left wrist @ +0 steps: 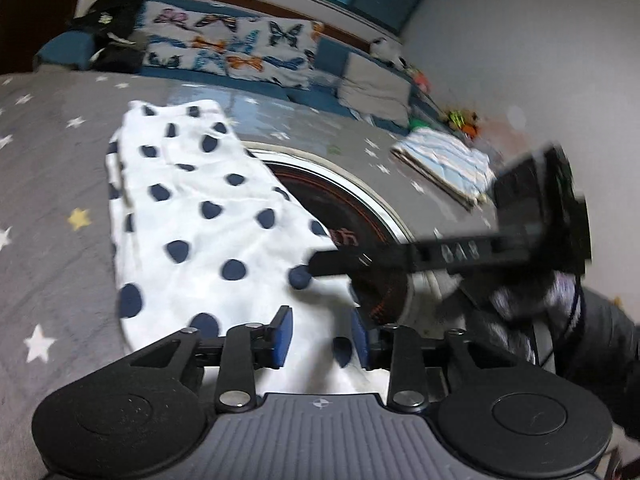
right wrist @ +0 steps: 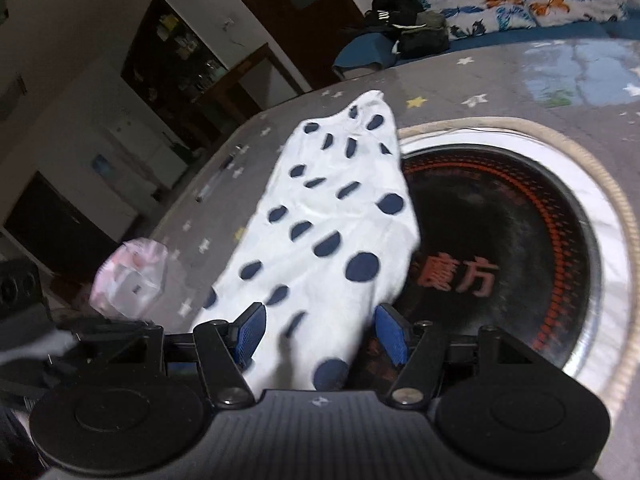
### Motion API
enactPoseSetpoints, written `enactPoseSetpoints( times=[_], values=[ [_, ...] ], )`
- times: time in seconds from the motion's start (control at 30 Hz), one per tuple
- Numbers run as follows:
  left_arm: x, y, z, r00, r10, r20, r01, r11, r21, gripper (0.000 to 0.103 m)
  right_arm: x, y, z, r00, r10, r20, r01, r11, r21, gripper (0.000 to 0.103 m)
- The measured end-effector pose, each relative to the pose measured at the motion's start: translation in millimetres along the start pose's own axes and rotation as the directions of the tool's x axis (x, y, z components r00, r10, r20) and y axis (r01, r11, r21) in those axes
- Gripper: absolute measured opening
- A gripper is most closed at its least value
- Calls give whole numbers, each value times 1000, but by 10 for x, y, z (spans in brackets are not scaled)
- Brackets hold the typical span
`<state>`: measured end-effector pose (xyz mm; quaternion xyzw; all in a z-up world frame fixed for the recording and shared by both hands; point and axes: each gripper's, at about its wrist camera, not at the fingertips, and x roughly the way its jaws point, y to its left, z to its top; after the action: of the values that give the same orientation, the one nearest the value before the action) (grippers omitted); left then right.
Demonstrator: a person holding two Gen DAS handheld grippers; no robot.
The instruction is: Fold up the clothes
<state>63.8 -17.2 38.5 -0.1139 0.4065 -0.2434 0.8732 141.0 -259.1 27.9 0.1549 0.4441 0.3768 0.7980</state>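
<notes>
Lies spread on the grey star-printed table cover (left wrist: 48, 184), a white garment with dark blue dots (left wrist: 192, 216), partly folded into a long strip. Covers with one long edge the rim of a round black cooktop (right wrist: 500, 248) set in the table.

Left gripper (left wrist: 320, 340): blue pads apart, the gap narrow, with the near end of the dotted garment lying under and between them; no pinch on the cloth to be seen. From those jaws, runs away forward and to the left, the garment; to the right of them, the cooktop. Crosses ahead of the left jaws from the right side, the right gripper (left wrist: 320, 264), its black finger reaching over the garment edge.

Right gripper (right wrist: 320, 336): pads set wider, the garment end passing between them, slightly raised; cannot tell if touching either pad. Ahead of these jaws stretches the strip; right of them the cooktop; left of them a pink-white plastic bag (right wrist: 128, 280).

Farther off, right of the left jaws, a folded light blue cloth (left wrist: 444, 160) on the table.
</notes>
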Motion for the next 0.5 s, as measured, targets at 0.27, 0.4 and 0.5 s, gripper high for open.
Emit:
enactPoseSetpoints(
  times=[0.27,0.4,0.5],
  values=[
    [246,-211,129,999,41,-36,-39,998,48,52,156,185,235,994,111,-8,-111,994,0,63],
    [355,-160,199,997,75,-31,-75,997,1,53,213,321,317,988,153,-12,-153,988,-25,63],
    [402,-30,200,996,83,-30,-84,995,-54,43,240,375,358,983,182,-10,-183,982,-41,63]
  ],
)
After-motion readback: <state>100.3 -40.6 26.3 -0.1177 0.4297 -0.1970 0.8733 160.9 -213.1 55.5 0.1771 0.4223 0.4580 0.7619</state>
